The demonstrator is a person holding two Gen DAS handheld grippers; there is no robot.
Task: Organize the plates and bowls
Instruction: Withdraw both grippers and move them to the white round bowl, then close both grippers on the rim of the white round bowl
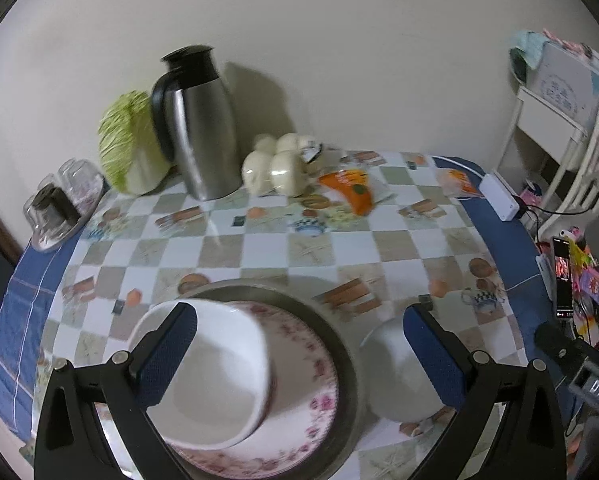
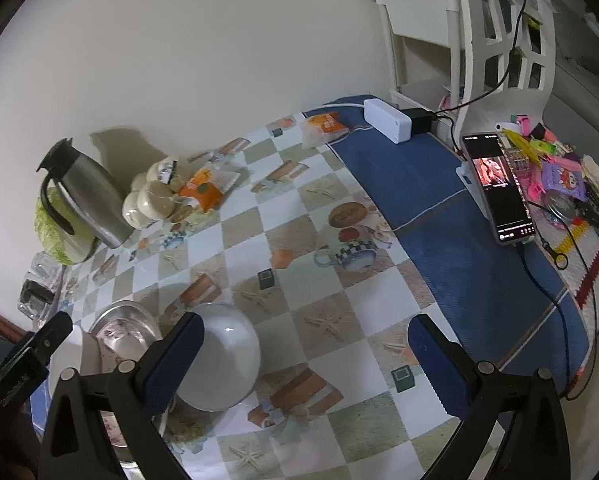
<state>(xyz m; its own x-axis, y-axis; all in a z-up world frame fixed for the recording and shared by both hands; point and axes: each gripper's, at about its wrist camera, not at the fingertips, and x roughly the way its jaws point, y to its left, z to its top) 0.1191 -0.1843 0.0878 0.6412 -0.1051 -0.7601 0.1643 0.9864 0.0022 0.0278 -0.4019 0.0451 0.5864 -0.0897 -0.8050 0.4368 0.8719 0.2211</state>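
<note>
A white bowl (image 1: 215, 376) sits on a pink-flowered plate (image 1: 299, 364), which lies in a wide metal dish (image 1: 339, 328). My left gripper (image 1: 299, 356) is open above them; its left finger (image 1: 167, 356) overlaps the bowl's rim. A second white bowl (image 1: 395, 372) lies upside down on the table to the right, beside the left gripper's right finger (image 1: 431, 356). It also shows in the right wrist view (image 2: 223, 360), next to my open right gripper's (image 2: 307, 364) left finger (image 2: 171, 364). The stack (image 2: 123, 332) shows at the left there.
A checked tablecloth (image 1: 259, 248) covers the table. At the back stand a steel jug (image 1: 199, 124), a cabbage (image 1: 127, 148), bagged buns (image 1: 275, 164) and snack packets (image 1: 351, 188). A phone (image 2: 499, 188), a white power box (image 2: 387, 120) and cables lie right.
</note>
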